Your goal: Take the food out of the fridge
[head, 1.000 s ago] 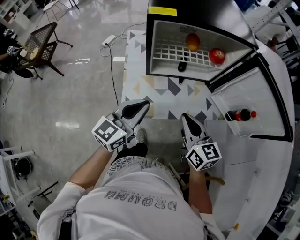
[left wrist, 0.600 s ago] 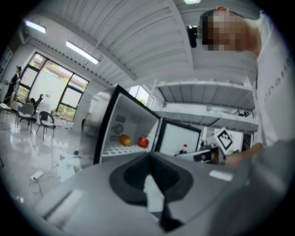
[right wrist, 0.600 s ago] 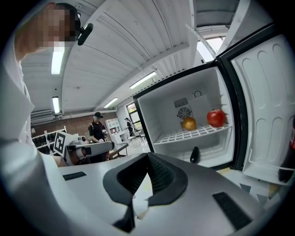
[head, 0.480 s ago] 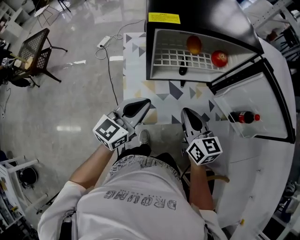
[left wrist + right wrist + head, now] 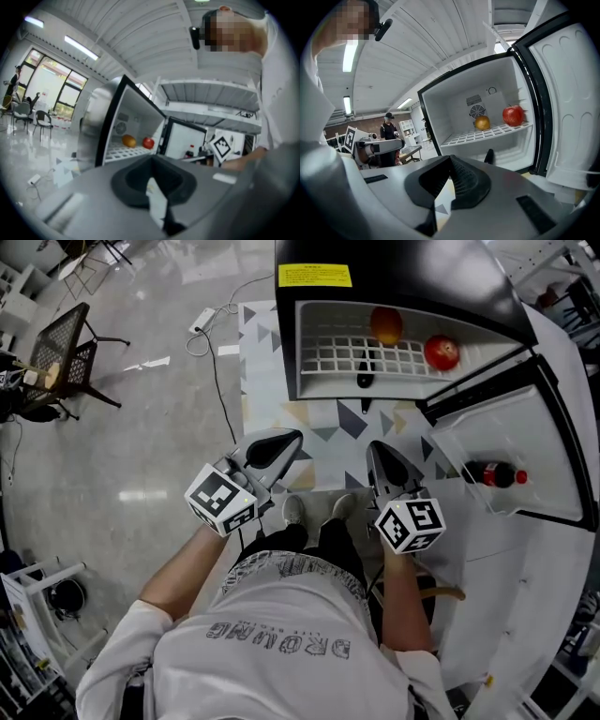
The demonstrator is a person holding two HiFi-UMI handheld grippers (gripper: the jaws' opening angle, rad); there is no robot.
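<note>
The black fridge [image 5: 394,268] stands open ahead of me. On its white wire shelf [image 5: 328,352] lie an orange fruit [image 5: 386,326] and, to its right, a red apple [image 5: 442,352]; both show as the orange fruit [image 5: 482,123] and the apple [image 5: 513,115] in the right gripper view. A small dark item [image 5: 366,373] sits at the shelf's front edge. A dark bottle with a red cap [image 5: 494,474] lies in the open door's rack. My left gripper [image 5: 279,444] and right gripper [image 5: 382,457] are both shut and empty, side by side well short of the fridge.
The fridge door [image 5: 525,427] swings out to the right, beside a white counter [image 5: 525,615]. A patterned mat [image 5: 267,399] lies before the fridge. A cable and power strip [image 5: 200,321] run at its left, a chair [image 5: 61,348] further left. A person [image 5: 388,129] stands in the background.
Both grippers have moved a little forward toward the fridge, still shut. The wearer's shoes have come into the head view between them.
</note>
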